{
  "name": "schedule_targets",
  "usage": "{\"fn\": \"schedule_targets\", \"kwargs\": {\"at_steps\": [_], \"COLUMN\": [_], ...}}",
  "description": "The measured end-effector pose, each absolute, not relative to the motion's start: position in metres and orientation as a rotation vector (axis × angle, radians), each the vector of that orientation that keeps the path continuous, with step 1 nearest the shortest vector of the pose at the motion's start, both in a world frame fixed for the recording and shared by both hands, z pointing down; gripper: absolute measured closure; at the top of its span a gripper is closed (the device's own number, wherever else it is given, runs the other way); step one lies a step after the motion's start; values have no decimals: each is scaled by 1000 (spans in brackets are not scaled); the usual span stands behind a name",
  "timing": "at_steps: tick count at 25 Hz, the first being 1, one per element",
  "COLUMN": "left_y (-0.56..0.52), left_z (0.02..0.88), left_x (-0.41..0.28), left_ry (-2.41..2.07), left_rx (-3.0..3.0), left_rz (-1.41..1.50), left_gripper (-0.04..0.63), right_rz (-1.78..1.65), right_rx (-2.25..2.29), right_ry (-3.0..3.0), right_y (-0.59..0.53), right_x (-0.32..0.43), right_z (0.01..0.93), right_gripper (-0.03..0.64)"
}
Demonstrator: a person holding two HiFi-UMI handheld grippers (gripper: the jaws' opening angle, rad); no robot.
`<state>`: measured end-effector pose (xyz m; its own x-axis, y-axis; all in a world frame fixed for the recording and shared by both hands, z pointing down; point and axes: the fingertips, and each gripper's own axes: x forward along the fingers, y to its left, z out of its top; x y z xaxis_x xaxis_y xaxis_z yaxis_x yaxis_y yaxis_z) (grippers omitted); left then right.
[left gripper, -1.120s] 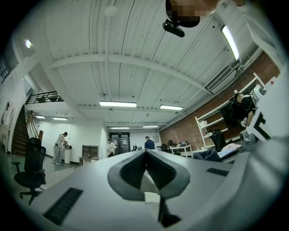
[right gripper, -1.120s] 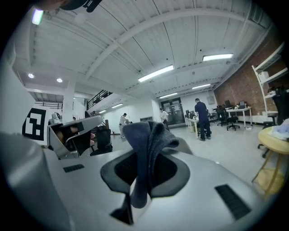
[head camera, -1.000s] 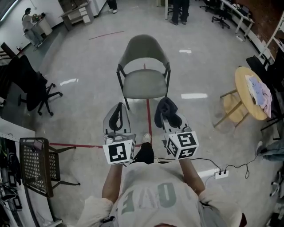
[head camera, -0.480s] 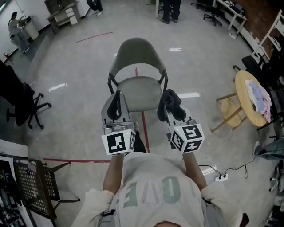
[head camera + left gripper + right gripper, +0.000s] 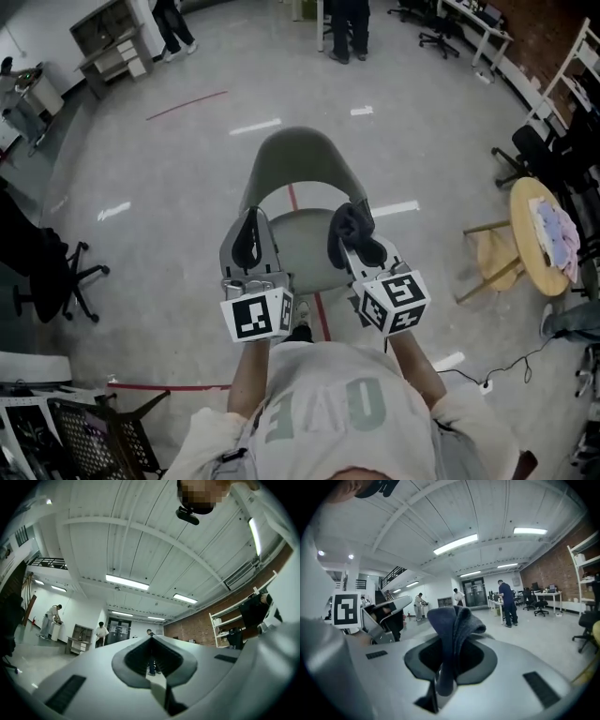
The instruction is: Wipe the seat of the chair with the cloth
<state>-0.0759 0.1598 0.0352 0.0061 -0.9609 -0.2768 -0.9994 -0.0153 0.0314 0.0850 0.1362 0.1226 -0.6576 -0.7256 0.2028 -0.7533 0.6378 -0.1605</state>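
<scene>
The chair [image 5: 298, 164] has a grey-green shell and black legs; its seat [image 5: 307, 248] lies just ahead of both grippers in the head view. My right gripper [image 5: 347, 234] is shut on a dark blue-grey cloth [image 5: 356, 217], which bunches up above the jaws in the right gripper view as cloth [image 5: 453, 630]. My left gripper [image 5: 248, 230] hovers over the seat's left front, jaws shut with nothing between them [image 5: 151, 641]. Both gripper views point up and outward toward the room and ceiling, so the chair is not seen in them. The left gripper [image 5: 386, 613] shows beside the right one.
A round wooden table [image 5: 536, 246] with a pale cloth stands at the right, a stool beside it. A black office chair [image 5: 56, 281] is at the left and a black mesh chair [image 5: 89, 441] at the bottom left. People stand at the room's far end.
The person has stepped toward the chair. Both grippers, earlier short of the seat's front edge, are now over the seat. The cloth stays held in the right gripper.
</scene>
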Motion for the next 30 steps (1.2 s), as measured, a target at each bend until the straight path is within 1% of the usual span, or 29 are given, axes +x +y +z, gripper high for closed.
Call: {"fn": "schedule_targets", "kwargs": {"at_steps": [6, 15, 21, 25, 30], "left_y": [92, 20, -15, -27, -29], "left_z": [48, 70, 73, 74, 81], "left_x": [-111, -133, -162, -160, -131], "left_ry": [2049, 2058, 2045, 2034, 2008], "left_rx": [-2133, -2211, -2193, -2209, -2255], "left_rz": [284, 240, 184, 178, 133], "left_gripper": [580, 580, 580, 580, 580], "right_rz": [417, 454, 355, 352, 319], "right_rx": [1237, 1295, 1342, 1360, 1370], "right_ry": [-2701, -2672, -2673, -2680, -2682], "right_y": [81, 7, -29, -33, -33], "right_x": [38, 15, -10, -19, 0], "right_z": [131, 137, 132, 126, 119], "right_gripper": [560, 560, 560, 560, 560]}}
